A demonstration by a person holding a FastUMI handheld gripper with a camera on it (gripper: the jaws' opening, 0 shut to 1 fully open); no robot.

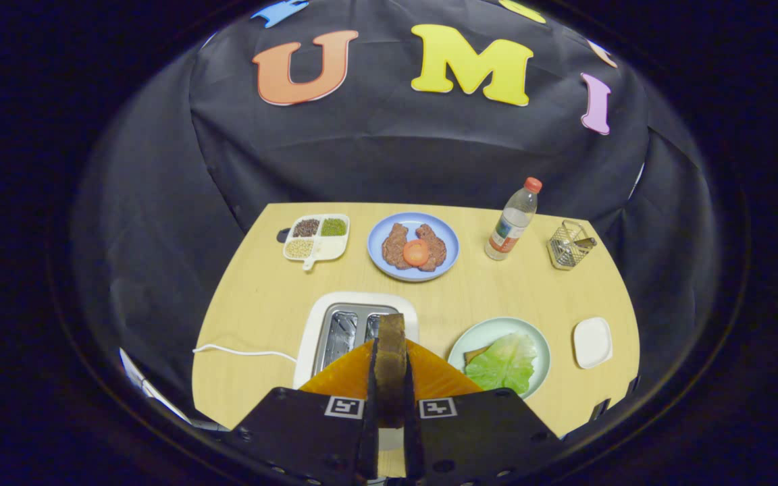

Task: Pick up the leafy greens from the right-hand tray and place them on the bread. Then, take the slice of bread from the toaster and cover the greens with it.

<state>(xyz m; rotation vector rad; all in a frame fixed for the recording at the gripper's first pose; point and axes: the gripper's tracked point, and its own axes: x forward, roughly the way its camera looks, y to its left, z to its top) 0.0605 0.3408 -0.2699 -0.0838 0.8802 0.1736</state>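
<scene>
Both jaws pinch a bread slice edge-on, so the gripper holds it upright above the toaster, whose slots are open just beyond the fingers. A white cable runs from the toaster to the left. To the right of the fingers, a pale green plate carries the greens, which lie on another piece of bread. Farther on the counter stand a blue plate with meat and a tomato slice, a divided tray, a bottle, a wire basket and a small white dish.
</scene>
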